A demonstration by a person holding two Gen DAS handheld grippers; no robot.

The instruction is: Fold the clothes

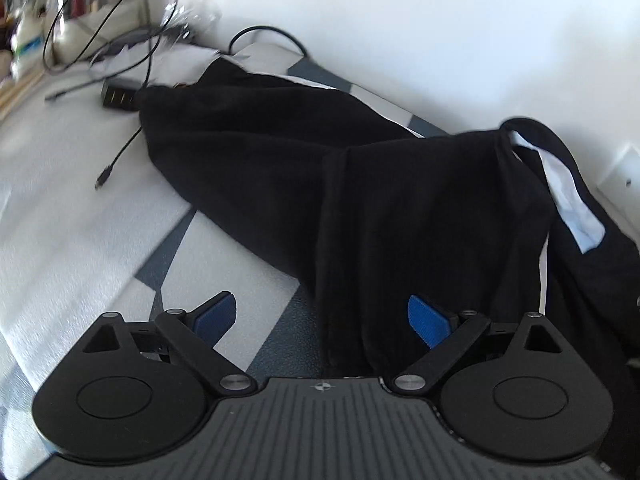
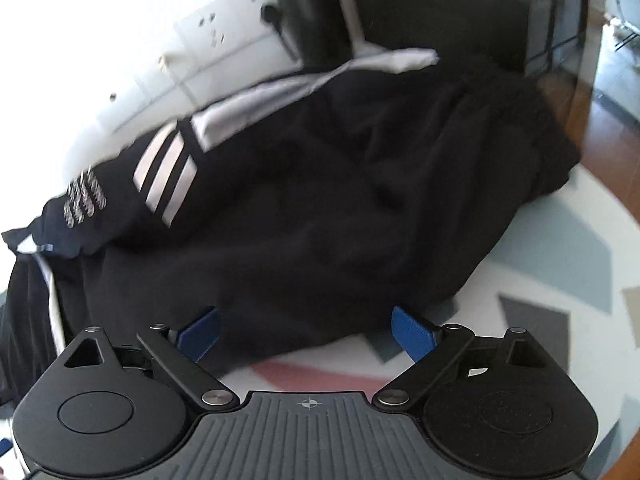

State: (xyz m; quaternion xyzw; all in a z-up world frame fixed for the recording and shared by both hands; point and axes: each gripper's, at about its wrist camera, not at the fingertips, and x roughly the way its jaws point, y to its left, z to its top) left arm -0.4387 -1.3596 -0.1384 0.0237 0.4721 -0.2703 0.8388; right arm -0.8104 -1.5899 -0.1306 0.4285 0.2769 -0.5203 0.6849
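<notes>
Your left gripper point(image 1: 322, 316) has its jaws spread wide, and nothing sits between the blue pads point(image 1: 428, 320). Your right gripper point(image 2: 306, 330) is in the same condition: jaws apart, blue pads point(image 2: 412, 334) bare, no cloth caught.

The task item is a black garment point(image 1: 280, 168) lying in a long heap on a white surface printed with grey-blue shapes point(image 1: 160, 264). In the left wrist view the garment runs from the upper left, next to a small black box with ports point(image 1: 118, 96), toward the lower right. A fold of the cloth reaches down between your left gripper's fingers, but the pads do not touch it as far as the view shows. A white inner panel point(image 1: 576, 208) shows at the garment's right end, just below a black loop of fabric. A thin black cable point(image 1: 120, 156) lies on the surface just left of the garment, and more cables point(image 1: 100, 28) loop above the box.

In the right wrist view the same black garment point(image 2: 340, 200) fills the middle of the frame. Three white stripes point(image 2: 166, 176) and blurred white lettering point(image 2: 84, 200) mark its left part. Its near edge lies just ahead of your right gripper's fingertips, on the patterned surface point(image 2: 560, 248). A dark chair back point(image 2: 440, 12) stands behind the garment, against a white wall point(image 2: 100, 40). Both views are motion-blurred, so finer detail is not legible.
</notes>
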